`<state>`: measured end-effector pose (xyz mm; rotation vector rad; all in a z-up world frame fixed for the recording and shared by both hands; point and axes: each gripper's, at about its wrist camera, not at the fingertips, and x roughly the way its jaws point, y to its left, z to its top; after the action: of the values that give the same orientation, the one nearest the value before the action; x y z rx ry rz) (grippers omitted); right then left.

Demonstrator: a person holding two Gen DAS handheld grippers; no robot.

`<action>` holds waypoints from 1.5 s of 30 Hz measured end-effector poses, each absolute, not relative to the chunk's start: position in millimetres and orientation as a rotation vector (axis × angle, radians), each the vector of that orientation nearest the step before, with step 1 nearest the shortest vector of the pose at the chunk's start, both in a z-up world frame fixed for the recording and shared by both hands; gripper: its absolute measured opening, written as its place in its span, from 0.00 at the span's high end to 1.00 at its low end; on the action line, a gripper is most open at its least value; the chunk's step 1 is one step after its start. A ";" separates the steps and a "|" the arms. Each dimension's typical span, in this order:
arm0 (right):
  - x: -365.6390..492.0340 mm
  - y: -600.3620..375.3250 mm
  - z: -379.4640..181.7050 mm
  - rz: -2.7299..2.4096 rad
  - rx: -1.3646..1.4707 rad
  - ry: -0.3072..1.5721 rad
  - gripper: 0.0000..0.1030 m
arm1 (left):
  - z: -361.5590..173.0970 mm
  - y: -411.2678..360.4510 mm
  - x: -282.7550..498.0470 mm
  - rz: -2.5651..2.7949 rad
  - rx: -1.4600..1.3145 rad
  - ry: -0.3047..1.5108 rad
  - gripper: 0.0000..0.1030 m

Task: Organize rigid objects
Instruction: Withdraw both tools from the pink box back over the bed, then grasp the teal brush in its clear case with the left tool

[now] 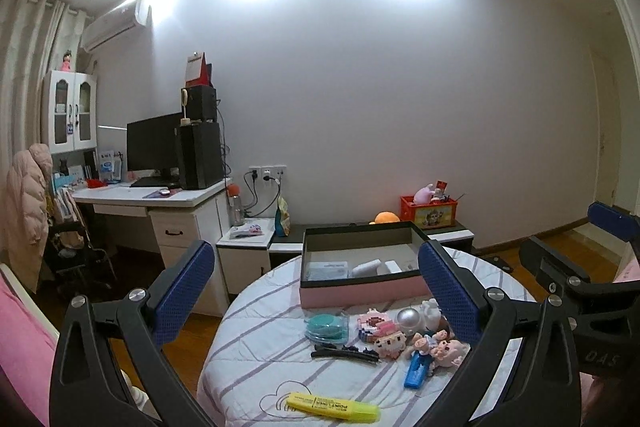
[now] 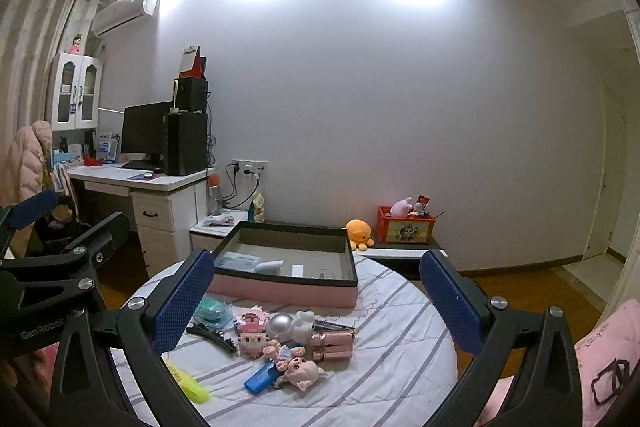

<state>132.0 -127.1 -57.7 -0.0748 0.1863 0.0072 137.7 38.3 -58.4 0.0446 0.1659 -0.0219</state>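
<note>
A round table with a striped cloth [image 1: 256,351] [image 2: 400,355] carries a pink box with a black rim [image 1: 360,293] [image 2: 280,293], open on top. Before the box lie a teal round case [image 1: 326,327], a black hair clip [image 1: 344,353], a pink block figure [image 2: 252,331], a silver ball [image 2: 282,325], a rose-gold case [image 2: 332,345], a pig doll [image 2: 300,371], a blue item [image 2: 260,379] and a yellow highlighter [image 1: 332,407]. My left gripper [image 1: 317,255] and right gripper [image 2: 318,259] hover side by side over the near edge, both open and holding nothing.
A white desk [image 1: 160,199] with a monitor stands at the left wall. Low cabinets [image 1: 248,247] sit behind the table. A red toy crate [image 2: 404,227] and an orange plush [image 2: 358,231] rest on a low shelf. Pink cushions flank the near corners.
</note>
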 end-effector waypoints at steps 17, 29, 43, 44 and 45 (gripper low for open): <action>144.4 -125.9 -94.9 0.023 -0.080 0.283 0.00 | -102.9 37.2 162.3 -0.059 0.052 0.322 0.00; 194.1 -132.3 -174.9 0.037 -0.027 0.543 0.00 | -188.6 42.4 211.4 -0.035 0.045 0.594 0.00; 274.4 -150.6 -219.0 0.121 0.162 0.767 0.04 | -207.7 67.3 251.0 -0.030 -0.003 0.681 0.00; 279.3 -150.3 -222.1 0.127 0.155 0.791 0.15 | -207.9 67.7 251.9 -0.034 -0.007 0.684 0.00; 282.8 -150.6 -225.4 0.142 0.158 0.803 0.23 | -208.1 67.8 252.8 -0.039 -0.011 0.686 0.00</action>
<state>282.8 -150.6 -225.4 0.1582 0.8032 0.1420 252.8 67.8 -208.1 -0.0114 0.6857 -0.0388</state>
